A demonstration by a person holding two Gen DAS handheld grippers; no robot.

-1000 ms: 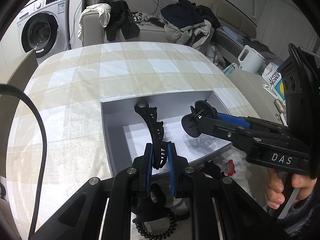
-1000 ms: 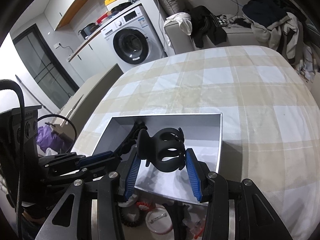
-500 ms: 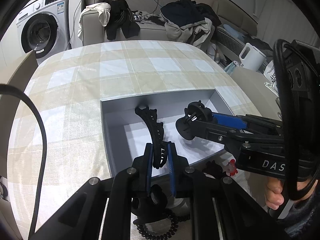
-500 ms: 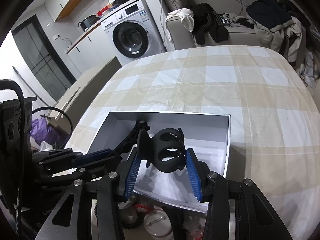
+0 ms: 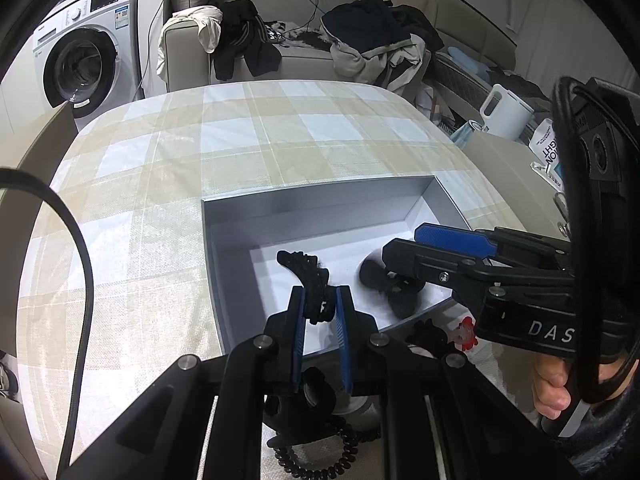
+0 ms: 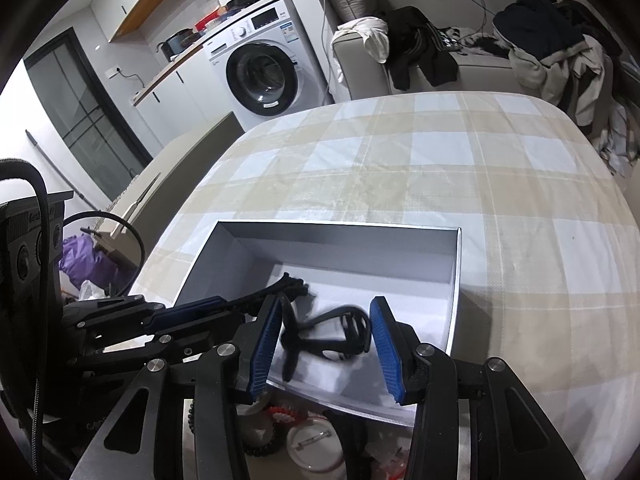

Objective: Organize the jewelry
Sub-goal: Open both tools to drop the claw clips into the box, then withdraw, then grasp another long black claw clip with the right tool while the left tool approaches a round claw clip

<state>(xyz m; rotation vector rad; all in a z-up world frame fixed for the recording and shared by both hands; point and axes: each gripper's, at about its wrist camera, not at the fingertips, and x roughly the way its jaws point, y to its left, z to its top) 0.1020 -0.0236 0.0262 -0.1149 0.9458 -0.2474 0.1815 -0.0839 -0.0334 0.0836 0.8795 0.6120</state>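
Since the earlier frame the claw clip (image 6: pixel 324 336) has left the right gripper (image 6: pixel 324 344) and now lies, motion-blurred, on the floor of the grey box (image 6: pixel 456 264) between that gripper's spread blue pads (image 6: pixel 384 344), touching neither. The left gripper (image 5: pixel 320 320) remains pinched on the black toothed hair clip (image 5: pixel 310 280), its tip over the box interior, unchanged

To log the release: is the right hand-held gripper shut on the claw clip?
No, the right hand-held gripper is open, and the claw clip lies loose in the box.
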